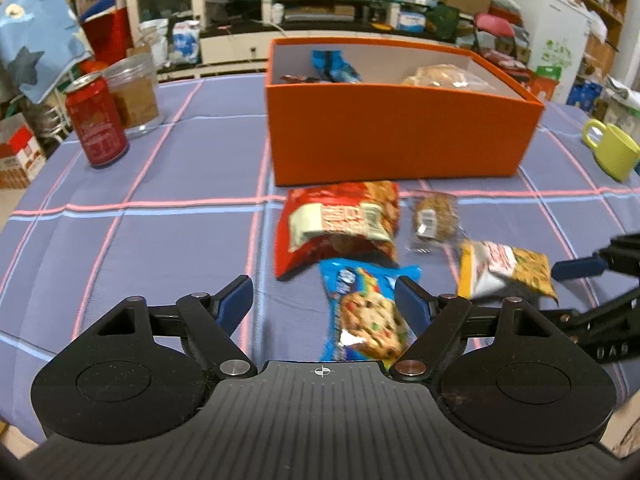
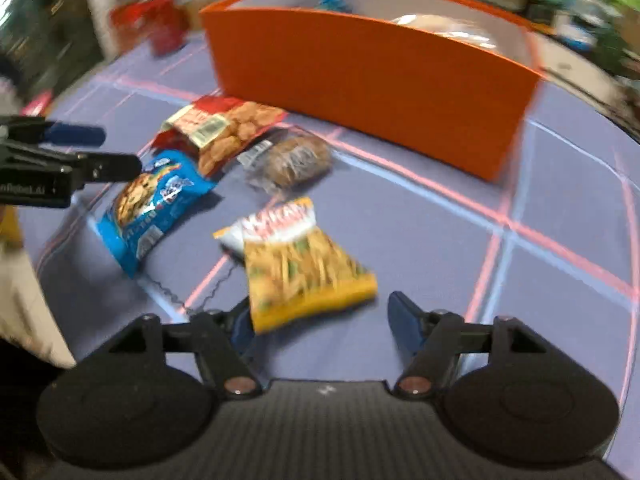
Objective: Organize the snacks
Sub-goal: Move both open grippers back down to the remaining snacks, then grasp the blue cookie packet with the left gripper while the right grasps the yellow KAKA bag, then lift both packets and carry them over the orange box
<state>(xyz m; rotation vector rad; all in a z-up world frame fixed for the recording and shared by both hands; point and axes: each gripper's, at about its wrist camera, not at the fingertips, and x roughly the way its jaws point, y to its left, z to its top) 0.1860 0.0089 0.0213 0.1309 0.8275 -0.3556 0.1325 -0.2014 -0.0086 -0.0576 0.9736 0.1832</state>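
An orange box (image 1: 400, 132) stands at the back of the table, with a blue packet (image 1: 334, 66) and a clear bag of pale snacks (image 1: 448, 76) inside. In front lie a red snack bag (image 1: 340, 220), a clear-wrapped cookie (image 1: 436, 216), a blue cookie packet (image 1: 368, 308) and a yellow noodle-snack packet (image 2: 304, 268). My left gripper (image 1: 324, 304) is open low over the blue cookie packet, which lies near its right finger. My right gripper (image 2: 322, 320) is open, with the yellow packet's near end between the fingers, against the left one.
A red soda can (image 1: 98, 120) and a glass jar (image 1: 134, 92) stand at the left of the blue checked tablecloth (image 1: 160, 220). A yellow-green mug (image 1: 612, 152) sits at the right edge. Cluttered shelves and boxes fill the room behind.
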